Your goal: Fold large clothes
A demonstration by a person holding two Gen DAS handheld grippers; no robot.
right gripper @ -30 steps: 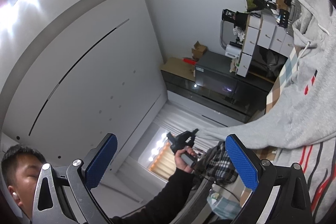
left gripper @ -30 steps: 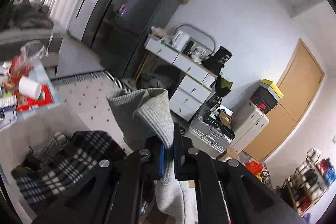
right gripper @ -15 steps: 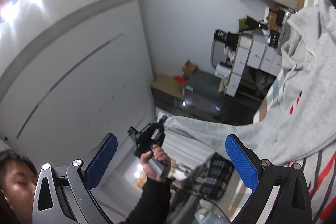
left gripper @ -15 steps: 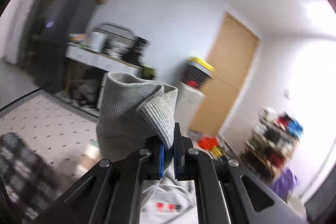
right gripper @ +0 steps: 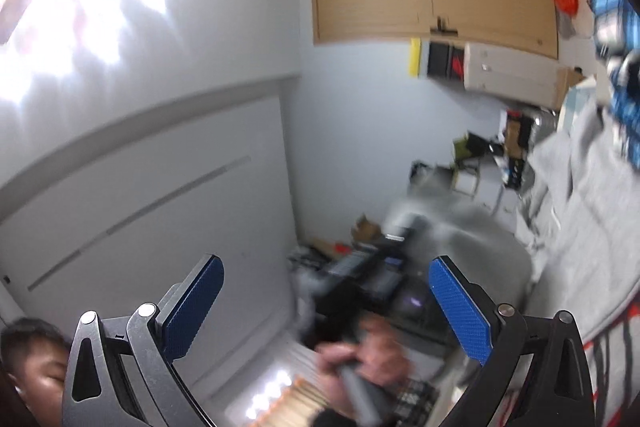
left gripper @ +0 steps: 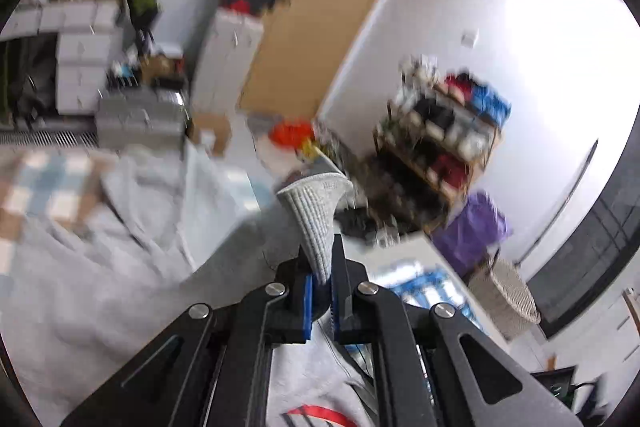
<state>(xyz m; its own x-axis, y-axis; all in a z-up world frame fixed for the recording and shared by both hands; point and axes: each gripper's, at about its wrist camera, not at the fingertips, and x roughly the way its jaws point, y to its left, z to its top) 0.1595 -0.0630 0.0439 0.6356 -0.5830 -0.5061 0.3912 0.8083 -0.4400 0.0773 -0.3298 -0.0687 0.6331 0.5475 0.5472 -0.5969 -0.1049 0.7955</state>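
A grey hoodie (left gripper: 100, 267) with red stripes lies spread over a checked surface (left gripper: 40, 183). My left gripper (left gripper: 321, 283) is shut on the hoodie's ribbed sleeve cuff (left gripper: 316, 211), which sticks up between the blue pads. My right gripper (right gripper: 328, 299) is open and empty, its blue pads (right gripper: 460, 307) wide apart, tilted up toward the wall. In the right wrist view the left gripper (right gripper: 360, 279) shows blurred in a hand, with the grey sleeve trailing to the hoodie (right gripper: 580, 211) at the right.
A wooden door (left gripper: 320, 7), white drawers (left gripper: 80, 47), a shoe rack (left gripper: 440, 131), a purple bag (left gripper: 472, 235) and a woven basket (left gripper: 504, 299) stand around the room. The person's head (right gripper: 36, 359) shows at the lower left of the right wrist view.
My left gripper has swung right across the room with the cuff held, now over the hoodie body. The right gripper has tilted, still open.
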